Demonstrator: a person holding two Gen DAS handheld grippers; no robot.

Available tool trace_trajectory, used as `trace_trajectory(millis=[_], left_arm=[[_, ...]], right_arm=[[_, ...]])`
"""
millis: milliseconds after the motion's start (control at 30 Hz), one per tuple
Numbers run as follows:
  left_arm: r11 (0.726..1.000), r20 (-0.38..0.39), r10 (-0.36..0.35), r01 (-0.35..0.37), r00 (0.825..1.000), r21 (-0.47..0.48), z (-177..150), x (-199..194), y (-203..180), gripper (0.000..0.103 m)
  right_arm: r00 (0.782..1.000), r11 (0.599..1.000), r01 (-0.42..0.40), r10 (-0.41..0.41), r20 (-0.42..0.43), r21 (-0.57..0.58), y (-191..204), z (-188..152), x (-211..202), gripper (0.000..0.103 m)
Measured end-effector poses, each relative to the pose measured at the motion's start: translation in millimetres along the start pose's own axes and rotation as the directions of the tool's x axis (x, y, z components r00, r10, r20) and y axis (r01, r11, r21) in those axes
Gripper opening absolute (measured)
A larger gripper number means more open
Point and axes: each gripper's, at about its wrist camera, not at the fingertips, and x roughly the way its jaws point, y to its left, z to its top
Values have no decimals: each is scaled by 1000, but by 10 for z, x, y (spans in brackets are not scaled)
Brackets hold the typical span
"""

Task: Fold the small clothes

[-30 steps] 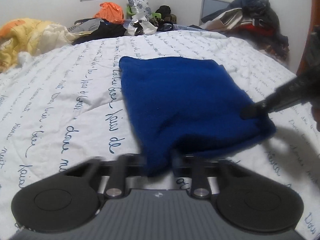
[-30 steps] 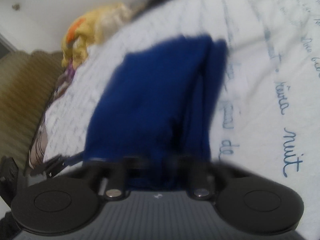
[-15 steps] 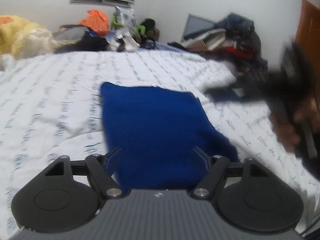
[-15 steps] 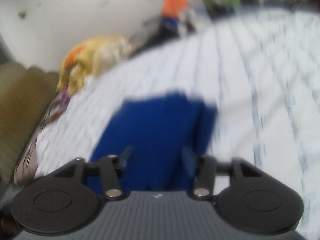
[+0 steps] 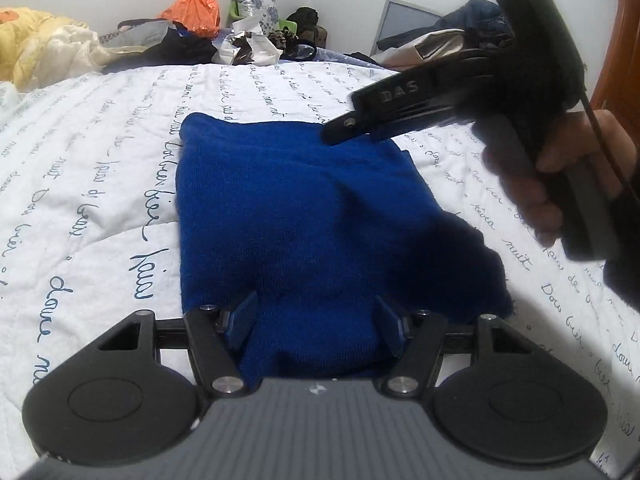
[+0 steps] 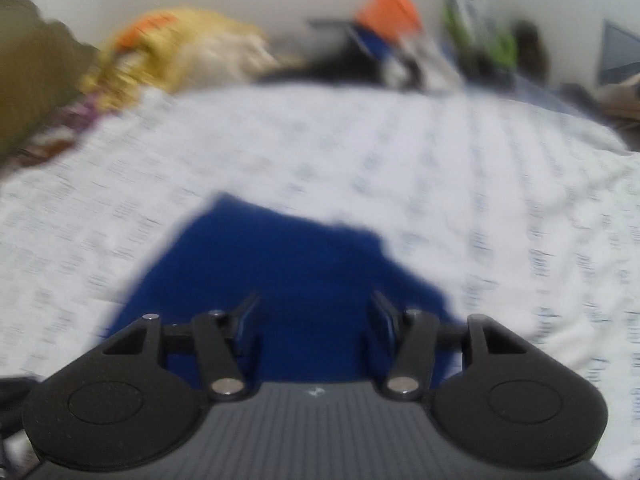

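In the left wrist view we see the blue knit garment (image 5: pixel 304 216) folded flat on the white script-printed bedspread (image 5: pixel 92 184), filling the middle of the frame. Our left gripper (image 5: pixel 316 320) at the bottom has its jaws apart and narrowing — cloth lies between them, unpinched. At upper right a hand (image 5: pixel 568 168) holds the right gripper (image 5: pixel 340 130) above the garment's far edge.

The right wrist view is blurred — the right gripper's jaws stand spread over the garment at lower centre, gripping nothing.

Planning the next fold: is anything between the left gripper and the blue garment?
Nothing visible. The blue garment lies flat on the bedspread, directly under the left gripper, whose jaws are closing with the cloth's near edge between its fingers.
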Motion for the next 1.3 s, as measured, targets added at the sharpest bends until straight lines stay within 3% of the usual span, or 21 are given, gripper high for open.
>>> trace_trajectory(millis=[67, 100, 167, 233, 333, 433, 533, 567, 600, 700, 733, 833, 900, 1000, 1067, 1133, 1167, 1233, 1267, 1300], left_arm=[[1000, 1, -1, 1, 1000, 5, -4, -11, 14, 65], [1000, 3, -3, 3, 1000, 3, -8, -13, 21, 65], [1000, 5, -8, 8, 1000, -7, -11, -18, 40, 65], [1000, 13, -11, 11, 1000, -13, -25, -23, 60, 66], [1000, 18, -18, 19, 1000, -8, -34, -16, 45, 71], [1000, 18, -19, 18, 1000, 11, -56, -24, 32, 73], [1000, 20, -22, 22, 1000, 13, -56, -18, 32, 73], [1000, 23, -20, 20, 1000, 18, -60, -18, 32, 74], [1000, 24, -16, 15, 1000, 23, -62, -22, 31, 74], [999, 26, -35, 36, 999, -24, -44, -119, 103, 73], [997, 35, -45, 47, 998, -63, -43, -185, 159, 73], [977, 58, -63, 73, 996, -201, -72, -361, 444, 88], [952, 5, -77, 75, 997, -298, -103, -336, 646, 88], [921, -15, -136, 121, 991, -370, -127, -308, 796, 85], [895, -35, -196, 165, 980, -414, -100, -270, 828, 84], [856, -39, -265, 217, 963, -469, -87, -196, 855, 81], [850, -43, -277, 225, 960, -476, -66, -152, 843, 77], [875, -97, -247, 179, 964, -451, 2, -68, 802, 40], [893, -145, -209, 128, 967, -433, 36, -25, 801, 13], [899, -169, -203, 115, 964, -422, 74, -14, 824, 14]], right_arm=[[994, 998, 36, -41, -98, -53, 67, -50, 278, 57], [997, 997, 36, -40, -60, -68, 9, -126, 355, 64], [996, 1000, 15, -16, -89, -19, -125, -53, 368, 65], [990, 996, 91, -90, -111, 1, -58, 152, 317, 66], [1000, 997, -14, 14, 0, -77, 270, 374, 162, 66], [994, 987, -104, 100, -42, -123, 581, 533, 436, 66], [975, 990, -95, 72, -210, -101, 637, 476, 1115, 66], [988, 987, -106, 90, -127, -122, 609, 412, 1164, 73], [992, 986, -87, 72, -102, -141, 608, 413, 1226, 73], [987, 983, -26, -4, -161, -180, 735, 517, 1223, 74], [989, 986, -27, 2, -151, -165, 760, 473, 1028, 74], [988, 988, -155, 155, -1, -13, 374, 286, 239, 76], [980, 969, -196, 189, 60, 151, -8, 61, -164, 86], [977, 902, -207, 212, 30, 378, -584, -480, -525, 86], [981, 869, -162, 194, -21, 467, -788, -852, -649, 87], [974, 852, -155, 217, -68, 501, -805, -1106, -676, 86], [968, 841, -169, 240, -76, 513, -776, -1185, -663, 86], [955, 839, -226, 291, -57, 496, -643, -1223, -642, 80], [949, 841, -240, 308, -63, 484, -573, -1202, -614, 55], [950, 855, -230, 301, -84, 465, -505, -1179, -557, 27]])
